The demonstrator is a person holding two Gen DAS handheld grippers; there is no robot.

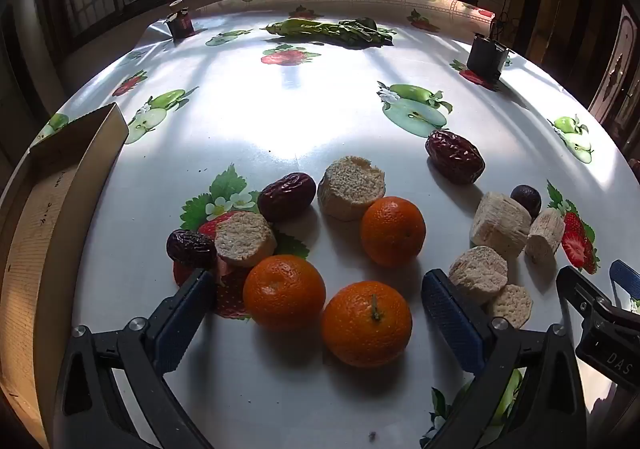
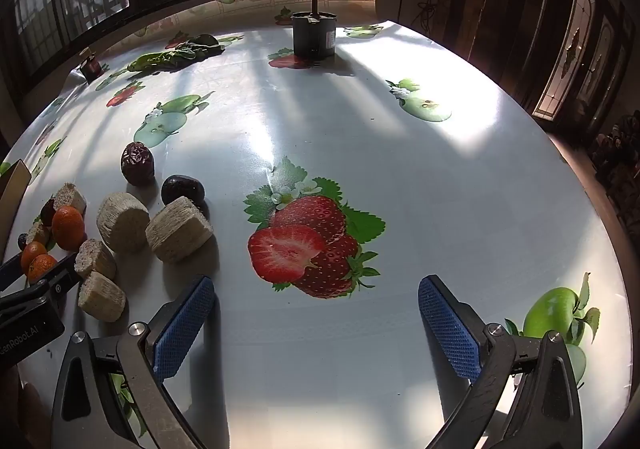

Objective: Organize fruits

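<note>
In the left wrist view my left gripper [image 1: 316, 289] is open low over the table, with two oranges [image 1: 366, 323] [image 1: 284, 291] between its blue pads and a third orange [image 1: 393, 231] just beyond. Red dates [image 1: 286, 195] [image 1: 455, 161] [image 1: 191, 248], a dark round fruit [image 1: 526, 199] and several beige sugarcane chunks [image 1: 351, 187] [image 1: 500, 225] lie around them. My right gripper [image 2: 316, 293] is open and empty over a printed strawberry, right of the sugarcane chunks [image 2: 178, 229] and dates [image 2: 137, 162]. Its fingers also show in the left wrist view [image 1: 592, 289].
A cardboard box [image 1: 60, 185] stands at the table's left edge. Green leafy vegetables [image 1: 332, 29] lie at the far side. A small dark jar [image 1: 180, 21] and a black cylindrical object [image 2: 314, 33] stand near the back. The tablecloth [image 2: 360, 129] has printed fruit.
</note>
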